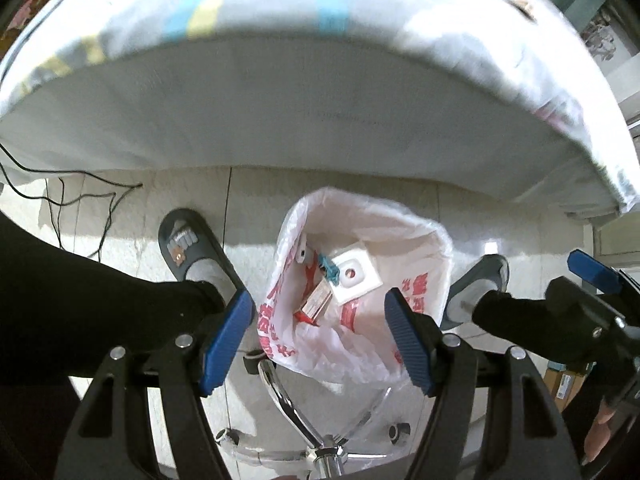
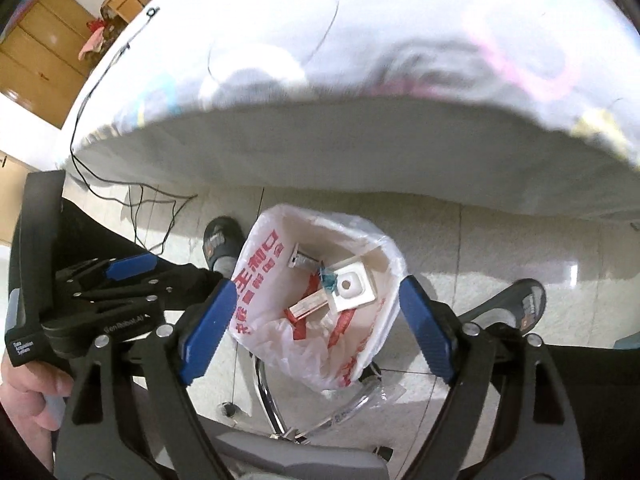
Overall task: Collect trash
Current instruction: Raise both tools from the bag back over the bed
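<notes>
Because its mouth gapes upward, the white plastic bag with red lettering (image 1: 360, 280) on the pale tiled floor (image 1: 520, 216) shows trash already inside: a white square tray (image 2: 354, 286) and a small box (image 2: 310, 305). Above it, the left gripper (image 1: 320, 340) and right gripper (image 2: 320, 328) hang wide open, empty, beside the cloth-covered table (image 1: 280, 120).

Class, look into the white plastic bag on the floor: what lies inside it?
Inside the white plastic bag: a square white tray with a round hole, a teal scrap and small cardboard packets. Crumpled bag folds hide anything underneath.
</notes>
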Demonstrator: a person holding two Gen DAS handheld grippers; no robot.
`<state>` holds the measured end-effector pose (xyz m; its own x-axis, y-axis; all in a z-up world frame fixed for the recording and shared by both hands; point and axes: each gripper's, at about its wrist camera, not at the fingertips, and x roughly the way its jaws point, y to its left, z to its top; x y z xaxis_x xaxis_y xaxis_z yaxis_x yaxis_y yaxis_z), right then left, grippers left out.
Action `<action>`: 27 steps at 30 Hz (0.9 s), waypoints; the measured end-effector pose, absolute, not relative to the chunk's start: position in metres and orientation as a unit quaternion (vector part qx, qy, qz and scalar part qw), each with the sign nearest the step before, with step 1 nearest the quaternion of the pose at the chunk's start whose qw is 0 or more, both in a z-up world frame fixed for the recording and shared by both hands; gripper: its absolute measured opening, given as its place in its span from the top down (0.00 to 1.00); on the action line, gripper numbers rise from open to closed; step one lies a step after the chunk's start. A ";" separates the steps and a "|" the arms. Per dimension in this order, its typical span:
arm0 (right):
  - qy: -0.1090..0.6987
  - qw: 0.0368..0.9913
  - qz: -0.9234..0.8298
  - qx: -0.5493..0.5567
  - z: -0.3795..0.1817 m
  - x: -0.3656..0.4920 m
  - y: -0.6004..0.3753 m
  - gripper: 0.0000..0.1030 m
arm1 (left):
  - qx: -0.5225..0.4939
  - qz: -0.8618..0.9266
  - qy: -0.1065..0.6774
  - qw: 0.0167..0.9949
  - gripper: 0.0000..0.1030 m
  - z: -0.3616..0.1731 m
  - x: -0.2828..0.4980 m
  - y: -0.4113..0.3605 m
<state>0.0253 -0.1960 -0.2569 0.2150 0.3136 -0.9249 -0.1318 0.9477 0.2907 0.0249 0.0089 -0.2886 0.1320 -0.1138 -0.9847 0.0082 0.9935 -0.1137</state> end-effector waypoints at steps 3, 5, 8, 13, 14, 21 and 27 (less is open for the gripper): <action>0.596 0.787 0.138 0.080 -0.241 0.022 -0.207 0.20 | -0.037 -0.044 0.645 0.762 0.34 -0.274 0.022 0.008; 0.588 0.794 0.132 0.081 -0.231 0.021 -0.215 0.20 | -0.038 -0.047 0.637 0.769 0.33 -0.262 0.022 0.008; 0.578 0.803 0.124 0.081 -0.216 0.019 -0.225 0.19 | -0.044 -0.050 0.622 0.780 0.33 -0.243 0.021 0.008; 0.557 0.819 0.116 0.081 -0.187 0.018 -0.239 0.18 | -0.041 -0.055 0.589 0.805 0.31 -0.202 0.023 0.006; 0.550 0.823 0.117 0.082 -0.179 0.018 -0.241 0.18 | -0.039 -0.057 0.581 0.811 0.30 -0.193 0.024 0.005; 0.503 0.854 0.109 0.079 -0.122 0.032 -0.261 0.15 | -0.036 -0.069 0.534 0.842 0.26 -0.139 0.039 -0.004; 0.462 0.880 0.096 0.059 -0.070 0.067 -0.281 0.12 | -0.023 -0.074 0.497 0.864 0.20 -0.100 0.076 -0.019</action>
<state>0.0673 -0.2813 -0.0701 0.5550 0.2235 -0.8012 -0.1137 0.9746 0.1931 0.0762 -0.0190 -0.0999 0.4941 -0.1506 -0.8563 0.1045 0.9880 -0.1134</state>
